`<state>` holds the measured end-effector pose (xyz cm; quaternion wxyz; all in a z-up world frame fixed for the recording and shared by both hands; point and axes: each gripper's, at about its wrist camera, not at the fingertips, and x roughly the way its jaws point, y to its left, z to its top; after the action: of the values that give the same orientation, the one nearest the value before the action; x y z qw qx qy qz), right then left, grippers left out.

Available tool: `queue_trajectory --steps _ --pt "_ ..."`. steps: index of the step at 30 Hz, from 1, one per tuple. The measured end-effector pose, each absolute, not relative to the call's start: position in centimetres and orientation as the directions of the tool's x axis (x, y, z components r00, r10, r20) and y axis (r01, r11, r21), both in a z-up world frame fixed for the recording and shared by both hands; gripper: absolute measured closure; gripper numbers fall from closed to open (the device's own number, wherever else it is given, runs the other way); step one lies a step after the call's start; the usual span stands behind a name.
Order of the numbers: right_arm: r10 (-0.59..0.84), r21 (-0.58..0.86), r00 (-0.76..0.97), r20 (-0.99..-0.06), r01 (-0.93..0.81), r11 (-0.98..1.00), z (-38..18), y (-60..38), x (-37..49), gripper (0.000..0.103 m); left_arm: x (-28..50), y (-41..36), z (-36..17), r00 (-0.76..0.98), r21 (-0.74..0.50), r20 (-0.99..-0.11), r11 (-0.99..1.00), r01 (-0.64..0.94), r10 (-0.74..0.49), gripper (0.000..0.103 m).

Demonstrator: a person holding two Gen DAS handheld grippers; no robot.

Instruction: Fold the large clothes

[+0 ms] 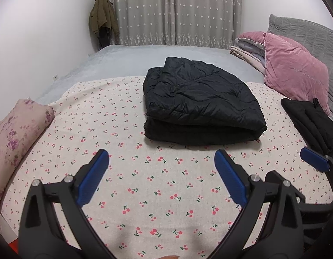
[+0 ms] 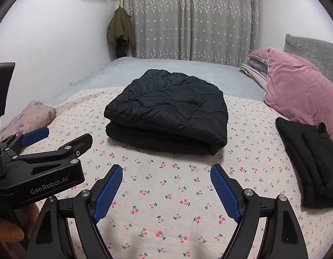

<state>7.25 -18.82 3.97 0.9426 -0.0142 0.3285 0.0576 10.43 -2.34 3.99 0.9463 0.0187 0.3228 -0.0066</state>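
The black puffer jacket [image 1: 200, 105] lay folded into a thick stacked bundle on the cherry-print sheet [image 1: 127, 172], near the middle of the bed and well ahead of both grippers. The left gripper [image 1: 162, 157] hung over the sheet with its blue fingers [image 1: 95, 174] spread wide and nothing between them; the right gripper [image 2: 166, 172] was likewise spread and empty, beside the left one.

Judging from the layers, the fold looked largely done, and the main risk was the bundle itself. Puffy, slick fabric tends to spring back, so the upper layer could slide off the lower one or puff open if it were nudged or lifted from one edge only. A pinch that caught just the top layer would likely drag the stack apart.

A second dark folded garment [image 2: 308, 166] lay at the right, just below a pink pillow [image 2: 300, 90]; a wide reach by the right gripper might brush it. With the two grippers so near each other, their fingers could also knock together.
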Motion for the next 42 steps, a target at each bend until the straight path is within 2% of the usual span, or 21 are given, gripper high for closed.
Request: queue_trajectory --steps 11,15,42 --pt "0.076 0.047 0.769 -0.635 -0.060 0.997 3.76 -19.45 7.49 0.011 10.59 -2.45 3.71 0.775 0.008 -0.632 1.000 0.014 -0.006 0.005" --pt "0.042 0.015 0.783 -0.621 -0.042 0.999 3.91 -19.32 7.29 0.000 10.61 -2.07 3.81 0.776 -0.013 -0.630 1.000 0.003 -0.011 0.001" --pt "0.004 -0.011 0.784 -0.620 -0.013 1.000 3.88 -19.18 7.31 0.000 10.99 -2.32 3.45 0.769 -0.013 -0.639 1.000 0.011 -0.017 0.001"
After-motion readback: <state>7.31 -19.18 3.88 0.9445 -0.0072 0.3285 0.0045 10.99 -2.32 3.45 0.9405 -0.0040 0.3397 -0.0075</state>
